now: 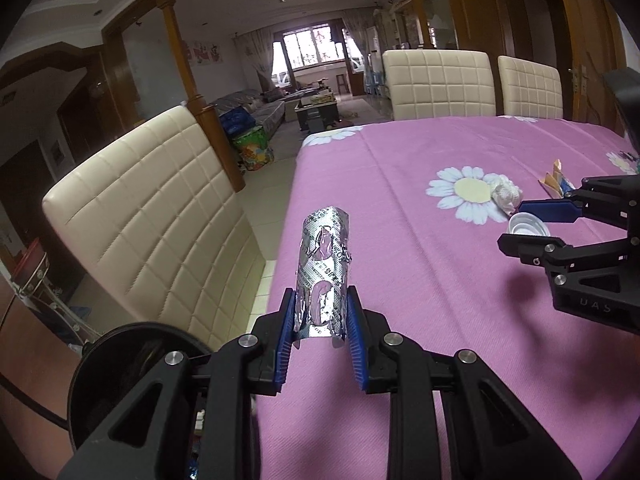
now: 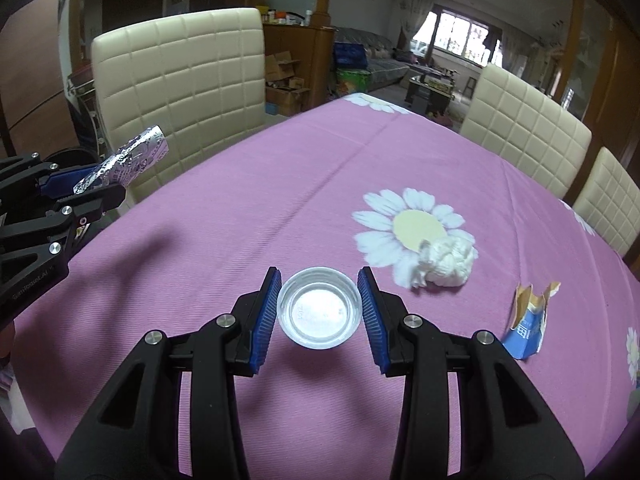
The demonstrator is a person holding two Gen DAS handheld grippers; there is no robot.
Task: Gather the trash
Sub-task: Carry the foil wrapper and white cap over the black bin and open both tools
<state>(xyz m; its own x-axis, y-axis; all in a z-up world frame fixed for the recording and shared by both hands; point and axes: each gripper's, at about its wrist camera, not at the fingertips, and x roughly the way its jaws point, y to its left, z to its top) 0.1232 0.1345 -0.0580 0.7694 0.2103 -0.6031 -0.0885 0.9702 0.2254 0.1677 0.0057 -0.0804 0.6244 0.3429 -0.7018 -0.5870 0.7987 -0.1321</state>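
Our left gripper (image 1: 320, 320) is pinching a silver blister pack (image 1: 325, 256); our right gripper (image 2: 320, 304) hugs a white cap (image 2: 319, 308) near the daisy (image 2: 412, 228), pads spread.

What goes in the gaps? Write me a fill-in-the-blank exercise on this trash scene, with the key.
1. The left hand-held gripper is shut on a silver foil ____ pack.
2. The white plastic cap lies between the open fingers of the ____ hand-held gripper.
3. The crumpled white tissue rests at the edge of a printed ____ on the tablecloth.
4. The torn carton scrap is mostly ____ in colour.

Missing words: blister; right; daisy; blue
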